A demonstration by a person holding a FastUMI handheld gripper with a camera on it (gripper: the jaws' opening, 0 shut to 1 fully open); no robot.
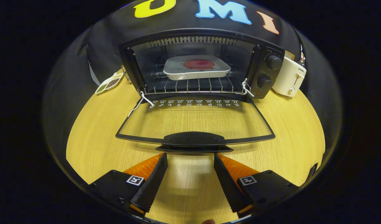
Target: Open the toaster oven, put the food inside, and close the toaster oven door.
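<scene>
- Gripper [190,155] was spread wide and held nothing; bare wooden tabletop [94,140] showed between the two fingers.
- Toaster oven [202,67] sat straight ahead, beyond the fingers, with its door [195,119] dropped fully open and lying flat toward the gripper.
- Door handle [193,139] was just ahead of the fingertips, roughly centred on the gap between them, not touched.
- Food was already in: a white tray [178,72] with a round red item [199,64] on it rested on the wire rack [193,84] inside the cavity, well beyond the door.
- Judged stage: only the closing of the door remained.
- Risk: the handle lay low, close to the table, so fingers coming in too high would ride over it and too low would jam into the tabletop.
- Risk: a lift from one side of the handle could twist the door on its hinges or let it slip and drop back.
- Risk: a hard swing shut could jolt the rack and shift the tray; the rack hooks [246,87] linked to the door might pull or snag.
- Off to the right of the oven stood a white pop-up toaster [290,81]; off to the left a small dish of seeds [109,83], both well clear of the door's path.
</scene>
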